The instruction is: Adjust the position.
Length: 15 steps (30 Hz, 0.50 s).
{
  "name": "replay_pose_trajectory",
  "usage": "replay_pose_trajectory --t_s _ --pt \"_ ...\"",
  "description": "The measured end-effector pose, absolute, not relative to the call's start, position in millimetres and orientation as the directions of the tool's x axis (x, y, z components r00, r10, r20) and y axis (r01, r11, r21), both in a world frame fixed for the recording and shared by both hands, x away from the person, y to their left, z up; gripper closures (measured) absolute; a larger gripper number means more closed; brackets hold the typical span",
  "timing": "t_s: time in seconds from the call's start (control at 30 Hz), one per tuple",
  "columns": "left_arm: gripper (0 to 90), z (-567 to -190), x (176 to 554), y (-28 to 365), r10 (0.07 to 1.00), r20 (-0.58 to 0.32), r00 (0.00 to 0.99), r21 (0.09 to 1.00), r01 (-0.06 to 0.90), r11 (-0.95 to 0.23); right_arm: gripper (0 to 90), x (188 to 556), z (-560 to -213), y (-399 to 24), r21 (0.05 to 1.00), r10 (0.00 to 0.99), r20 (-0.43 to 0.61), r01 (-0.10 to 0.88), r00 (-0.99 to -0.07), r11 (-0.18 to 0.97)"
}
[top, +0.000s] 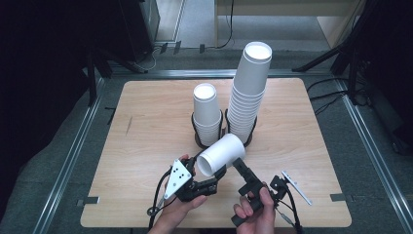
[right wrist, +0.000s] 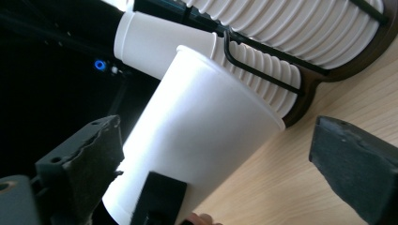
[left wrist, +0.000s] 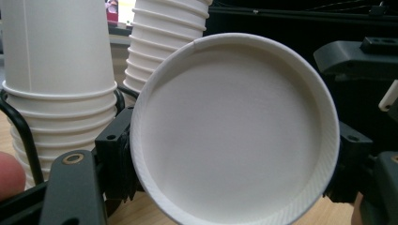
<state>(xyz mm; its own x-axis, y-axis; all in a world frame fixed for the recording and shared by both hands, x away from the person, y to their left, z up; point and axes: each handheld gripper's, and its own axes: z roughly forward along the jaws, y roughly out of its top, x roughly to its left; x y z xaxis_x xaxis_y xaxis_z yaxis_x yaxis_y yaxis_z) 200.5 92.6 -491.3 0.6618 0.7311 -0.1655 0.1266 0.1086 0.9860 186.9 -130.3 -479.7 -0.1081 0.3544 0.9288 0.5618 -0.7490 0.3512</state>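
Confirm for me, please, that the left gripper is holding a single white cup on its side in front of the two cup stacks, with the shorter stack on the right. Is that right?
Not quite: the shorter stack stands on the left and the taller stack on the right, as the high view shows. The rest holds: the left gripper holds a single white cup on its side in front of them.

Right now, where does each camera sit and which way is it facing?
High view: above the table's near edge, looking forward and down; both hands and tools.
Left gripper view: on the left tool, staring into the held cup's mouth.
Right gripper view: on the right tool, beside that cup.
Shared: held cup, two cup stacks.
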Motion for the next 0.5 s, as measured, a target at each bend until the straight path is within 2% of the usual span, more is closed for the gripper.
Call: replay_pose_trajectory --t_s 0.13,0.5 --pt "23.6 -491.2 199.6 91.7 0.729 -0.162 0.666 0.987 0.119 0.110 0.0 190.0 -483.6 -132.3 0.273 0.278 0.957 0.580 -0.083 -0.767" --pt "23.9 -494.9 197.3 86.4 0.723 -0.155 0.674 0.988 0.121 0.100 0.0 197.9 -493.0 -128.7 0.081 0.122 0.992 0.617 0.024 -0.783"
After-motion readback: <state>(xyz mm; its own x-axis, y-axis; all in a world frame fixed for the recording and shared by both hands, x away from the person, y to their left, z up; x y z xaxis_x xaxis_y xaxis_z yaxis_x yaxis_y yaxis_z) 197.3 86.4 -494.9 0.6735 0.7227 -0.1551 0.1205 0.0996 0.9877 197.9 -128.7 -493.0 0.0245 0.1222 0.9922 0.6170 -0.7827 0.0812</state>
